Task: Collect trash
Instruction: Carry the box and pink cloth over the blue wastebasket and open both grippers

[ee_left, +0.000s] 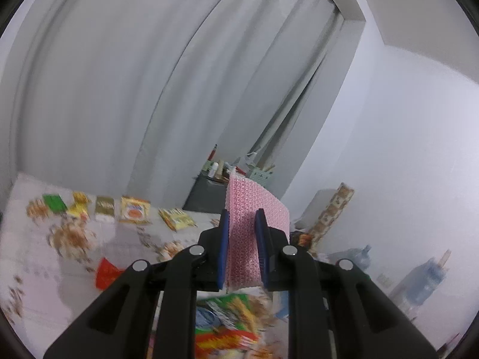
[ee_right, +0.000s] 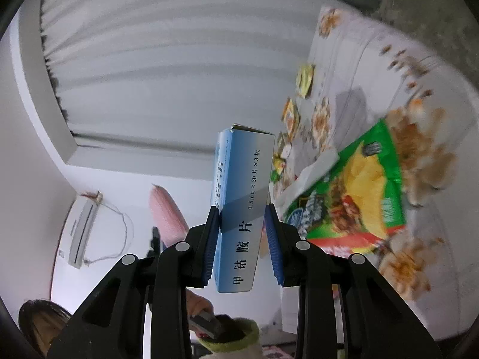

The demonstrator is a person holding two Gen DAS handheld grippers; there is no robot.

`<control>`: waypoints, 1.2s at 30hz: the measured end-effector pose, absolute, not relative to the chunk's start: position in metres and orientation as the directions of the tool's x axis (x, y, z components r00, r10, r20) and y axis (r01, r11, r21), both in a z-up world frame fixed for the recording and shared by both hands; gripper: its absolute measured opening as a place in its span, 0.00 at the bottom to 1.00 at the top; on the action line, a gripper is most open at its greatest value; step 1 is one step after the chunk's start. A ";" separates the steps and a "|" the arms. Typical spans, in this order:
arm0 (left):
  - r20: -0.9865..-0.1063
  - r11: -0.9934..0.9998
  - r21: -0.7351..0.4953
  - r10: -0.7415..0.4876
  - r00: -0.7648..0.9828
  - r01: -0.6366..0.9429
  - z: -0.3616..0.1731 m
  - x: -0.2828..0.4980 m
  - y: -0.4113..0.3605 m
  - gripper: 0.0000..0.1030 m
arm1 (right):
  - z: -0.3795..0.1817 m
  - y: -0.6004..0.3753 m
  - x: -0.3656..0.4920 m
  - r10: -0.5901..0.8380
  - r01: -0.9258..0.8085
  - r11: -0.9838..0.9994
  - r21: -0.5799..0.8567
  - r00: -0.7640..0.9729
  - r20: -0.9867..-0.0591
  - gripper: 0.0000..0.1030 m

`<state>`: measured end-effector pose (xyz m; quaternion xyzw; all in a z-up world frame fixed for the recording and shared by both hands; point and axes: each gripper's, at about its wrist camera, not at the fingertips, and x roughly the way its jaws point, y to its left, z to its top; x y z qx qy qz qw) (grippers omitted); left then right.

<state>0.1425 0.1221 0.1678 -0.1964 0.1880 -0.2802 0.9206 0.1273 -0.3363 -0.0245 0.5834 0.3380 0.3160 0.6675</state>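
1. A pink bubble-wrap sheet (ee_left: 254, 233) is clamped upright between the blue pads of the left gripper (ee_left: 243, 249).
2. A blue medicine box (ee_right: 239, 212) is gripped lengthwise by the right gripper (ee_right: 242, 243), its open end pointing away.
3. Beyond and left of the left gripper, a floral-printed bedsheet (ee_left: 39, 269) is seen, with small snack wrappers (ee_left: 134, 209) lined along its far edge.
4. A green chip bag (ee_right: 353, 191) lies on the sheet right of the right gripper.
5. Grey curtains (ee_left: 119, 74) and white walls (ee_left: 404, 164) are shown behind.

Grey curtains (ee_left: 113, 89) (pleated), white wall (ee_left: 404, 149), floral bedspread (ee_left: 45, 269)
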 end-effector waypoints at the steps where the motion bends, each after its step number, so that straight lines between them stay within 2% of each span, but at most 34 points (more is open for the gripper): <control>1: -0.237 0.759 -0.481 -0.595 0.768 0.439 0.164 0.139 0.119 0.16 | -0.025 -0.343 0.119 0.804 -0.026 0.119 0.993 0.589 -0.081 0.28; 8: -0.294 0.748 -0.497 -0.621 0.726 0.439 0.136 0.127 0.072 0.16 | -0.039 -0.394 0.054 0.646 0.037 0.175 0.984 0.750 -0.143 0.28; 13: -0.354 0.720 -0.491 -0.679 0.643 0.490 0.118 0.127 0.010 0.16 | -0.063 -0.443 0.010 0.483 0.130 0.187 0.974 0.851 -0.207 0.28; 17: -0.407 0.687 -0.480 -0.725 0.555 0.546 0.105 0.128 -0.055 0.16 | -0.085 -0.480 -0.022 0.353 0.202 0.172 0.964 0.901 -0.252 0.28; 21: -0.479 0.650 -0.473 -0.756 0.446 0.594 0.091 0.136 -0.133 0.16 | -0.099 -0.520 -0.056 0.175 0.307 0.207 0.929 0.923 -0.344 0.28; 24: -0.535 0.599 -0.534 -0.786 0.310 0.597 0.073 0.150 -0.199 0.16 | -0.116 -0.548 -0.074 0.069 0.374 0.184 0.909 0.918 -0.392 0.28; 26: -0.569 0.590 -0.562 -0.784 0.247 0.579 0.056 0.160 -0.250 0.16 | -0.128 -0.565 -0.082 0.029 0.402 0.157 0.902 0.911 -0.411 0.28; 29: -0.638 0.612 -0.515 -0.741 0.208 0.600 0.031 0.165 -0.313 0.17 | -0.158 -0.588 -0.076 -0.010 0.433 0.096 0.896 0.901 -0.435 0.28; 32: -0.713 0.622 -0.474 -0.687 0.143 0.624 -0.006 0.170 -0.378 0.17 | -0.185 -0.610 -0.064 -0.001 0.462 0.046 0.885 0.886 -0.463 0.28; 36: -0.758 0.642 -0.491 -0.648 0.073 0.589 -0.048 0.191 -0.431 0.19 | -0.207 -0.640 -0.044 0.007 0.503 0.016 0.864 0.864 -0.503 0.28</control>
